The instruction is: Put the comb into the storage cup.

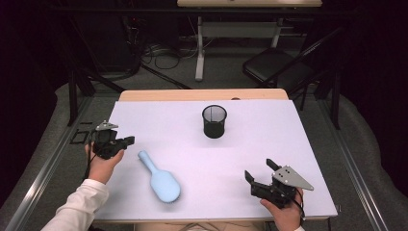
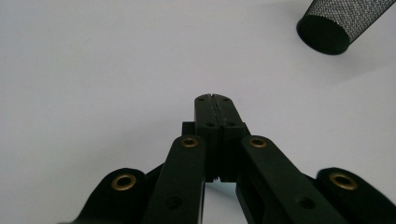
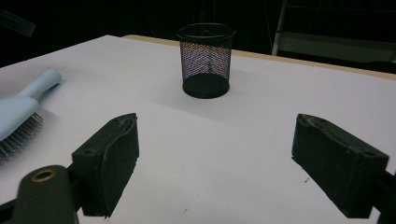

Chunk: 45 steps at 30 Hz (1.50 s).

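White tabletop [image 1: 240, 144] in a dark room, folding chair [image 1: 274, 67] and desk legs behind.

High view: light-blue hairbrush [image 1: 160, 179] lies flat, down-left of the mesh cup [image 1: 214, 121] and well apart from it, handle toward the left gripper [image 1: 126, 140]. That gripper sits just beside the handle tip, clenched on nothing. Right gripper [image 1: 260, 177] is down-right of the cup, released, empty.

Left gripper view: jaws pressed together over bare table, cup [image 2: 341, 23] up right. Risk: closed like this it would shove or spin the brush instead of grabbing it, so it must reopen first.

Right gripper view: jaws wide, cup [image 3: 206, 60] straight ahead, brush [image 3: 21, 112] left of the cup, bristles showing. The cup looks light, so a tall brush could tip it. Path is clear.
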Motion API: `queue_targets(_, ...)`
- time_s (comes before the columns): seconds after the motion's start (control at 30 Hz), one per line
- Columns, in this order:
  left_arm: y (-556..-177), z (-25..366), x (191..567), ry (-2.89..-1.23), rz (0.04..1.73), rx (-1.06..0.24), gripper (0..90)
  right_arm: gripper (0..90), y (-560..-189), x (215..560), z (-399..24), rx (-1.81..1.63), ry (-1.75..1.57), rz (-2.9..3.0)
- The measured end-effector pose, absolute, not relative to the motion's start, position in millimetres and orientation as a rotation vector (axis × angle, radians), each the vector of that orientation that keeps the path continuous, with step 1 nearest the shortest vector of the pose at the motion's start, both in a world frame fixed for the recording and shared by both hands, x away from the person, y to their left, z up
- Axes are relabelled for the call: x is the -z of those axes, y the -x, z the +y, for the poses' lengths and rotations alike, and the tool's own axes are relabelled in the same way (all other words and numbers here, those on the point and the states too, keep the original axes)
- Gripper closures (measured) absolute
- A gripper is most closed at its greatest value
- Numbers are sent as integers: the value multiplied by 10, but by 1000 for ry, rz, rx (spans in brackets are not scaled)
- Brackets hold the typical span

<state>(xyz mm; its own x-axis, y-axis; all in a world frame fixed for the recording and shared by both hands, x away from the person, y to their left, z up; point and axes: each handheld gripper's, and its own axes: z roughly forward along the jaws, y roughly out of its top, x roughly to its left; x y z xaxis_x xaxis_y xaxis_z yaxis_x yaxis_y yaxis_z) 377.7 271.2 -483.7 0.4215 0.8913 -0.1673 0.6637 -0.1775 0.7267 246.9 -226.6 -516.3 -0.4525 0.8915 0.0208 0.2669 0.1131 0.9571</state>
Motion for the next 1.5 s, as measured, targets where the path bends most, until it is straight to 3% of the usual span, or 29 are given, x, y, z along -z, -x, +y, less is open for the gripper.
queue_targets(0.63, -4032, 2418, 5110, -2098, 1345, -338, 900, 56, -2489, 5164, -2239, -1343, -1134, 1806)
queue_targets(1.5, -4110, 2240, 5307, -2188, 1363, -306, 900, 0, -2491, 5142, -2260, -1323, -1158, 1811)
